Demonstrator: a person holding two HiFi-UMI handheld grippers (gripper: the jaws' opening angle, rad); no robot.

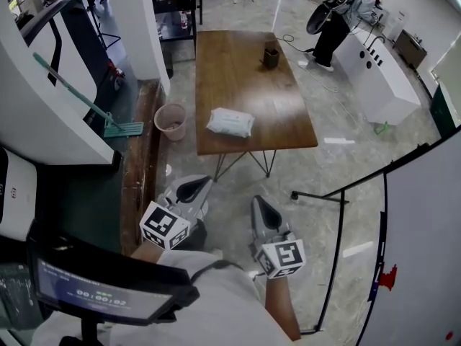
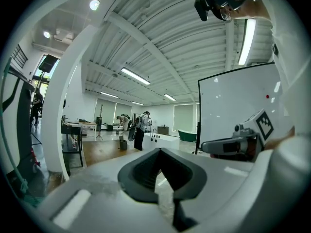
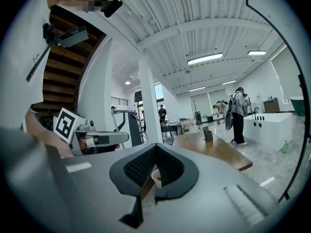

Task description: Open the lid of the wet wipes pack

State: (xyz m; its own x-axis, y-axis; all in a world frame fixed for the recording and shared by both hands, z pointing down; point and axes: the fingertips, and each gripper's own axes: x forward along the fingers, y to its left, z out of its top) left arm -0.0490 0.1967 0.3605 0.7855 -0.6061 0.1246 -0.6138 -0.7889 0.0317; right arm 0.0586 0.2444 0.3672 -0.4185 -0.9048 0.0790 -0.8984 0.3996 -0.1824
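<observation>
Both tools are closed tight with nothing between their jaws. The left tool (image 1: 193,189) and the right tool (image 1: 264,210) are held side by side in the near foreground, well apart from the wooden tabletop (image 1: 245,78). The wet wipes pack (image 1: 230,122) lies flat by the tabletop's near edge, untouched. A pink bin (image 1: 171,120) stands on the floor just left.

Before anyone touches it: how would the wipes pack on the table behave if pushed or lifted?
The wipes pack looks soft and pillowy, so it would probably sag when lifted. Lying flat on the smooth table, it would likely slide, not roll or tip.
</observation>
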